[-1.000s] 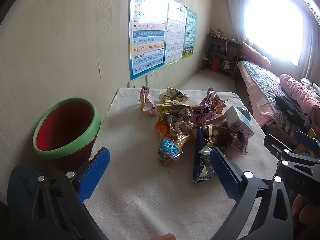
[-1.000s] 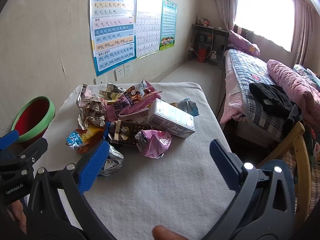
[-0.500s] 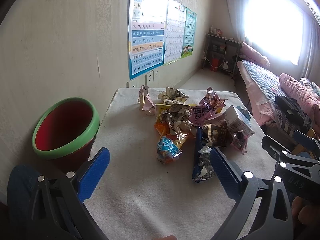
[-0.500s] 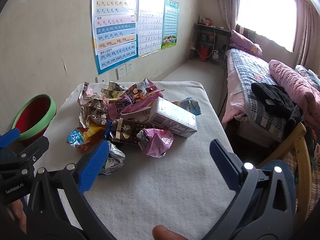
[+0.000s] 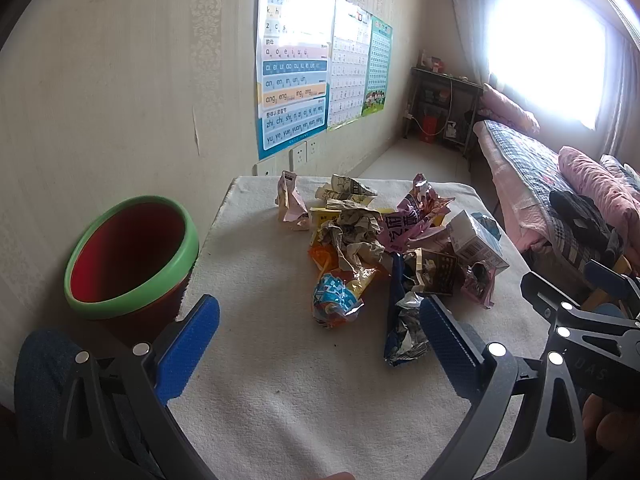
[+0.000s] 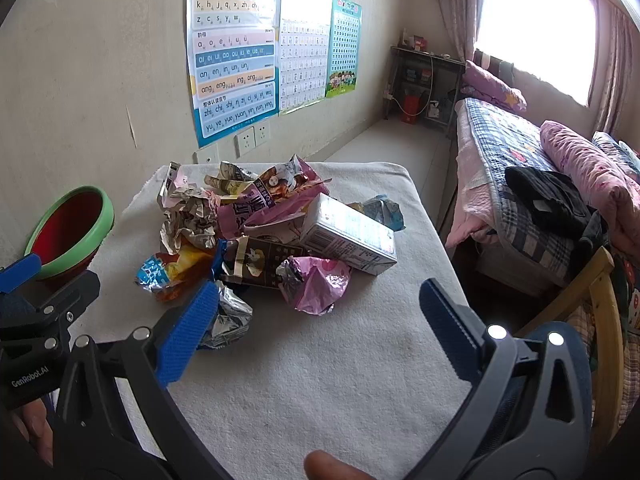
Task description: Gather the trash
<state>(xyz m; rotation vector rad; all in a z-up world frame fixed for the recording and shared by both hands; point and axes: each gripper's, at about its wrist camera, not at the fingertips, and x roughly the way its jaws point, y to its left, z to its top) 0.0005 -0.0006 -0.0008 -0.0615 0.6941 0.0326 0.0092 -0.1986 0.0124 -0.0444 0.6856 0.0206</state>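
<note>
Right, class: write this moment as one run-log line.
left hand-held gripper: open, empty | right hand-held gripper: open, empty | wrappers: piled on table | bin: left of table

Teal wrapper (image 6: 385, 211) mostly hidden behind carton (image 6: 347, 236), perhaps crumpled

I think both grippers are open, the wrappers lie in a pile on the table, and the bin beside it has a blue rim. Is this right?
Not quite: the bin has a green rim, as the left wrist view shows. Both the left gripper and right gripper are open, and the wrappers are piled on the table.
</note>
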